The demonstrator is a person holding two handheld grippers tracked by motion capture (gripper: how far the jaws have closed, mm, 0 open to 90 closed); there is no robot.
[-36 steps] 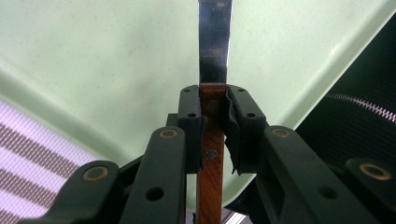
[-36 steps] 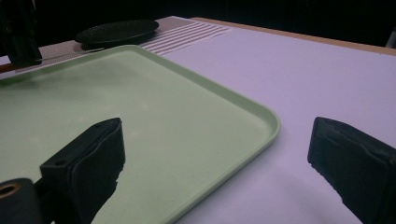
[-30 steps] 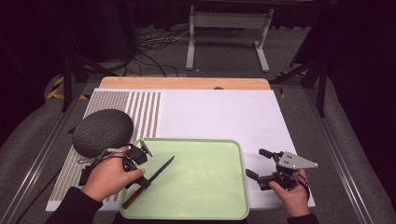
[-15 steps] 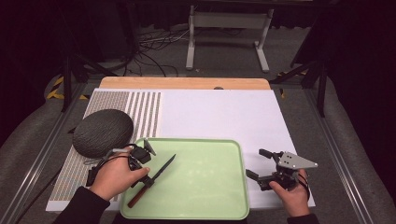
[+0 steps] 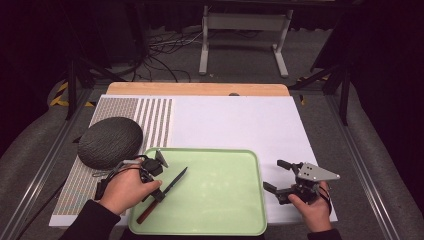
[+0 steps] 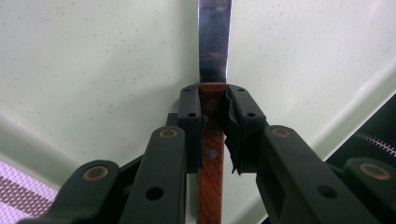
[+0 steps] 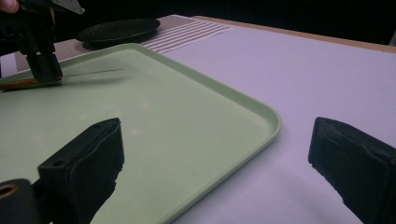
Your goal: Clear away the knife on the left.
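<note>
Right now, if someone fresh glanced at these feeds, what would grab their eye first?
Probably the knife: the left gripper is shut on its wooden handle just below the blade, over the left side of the pale green tray at the table's near edge. Next, the right gripper with its jaws wide open, beside the tray's right rim. Then the dark oval mat on the striped cloth, left of the tray.

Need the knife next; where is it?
High view: the knife lies at the green tray's left side, its handle clamped in the left hand-held gripper.
</note>
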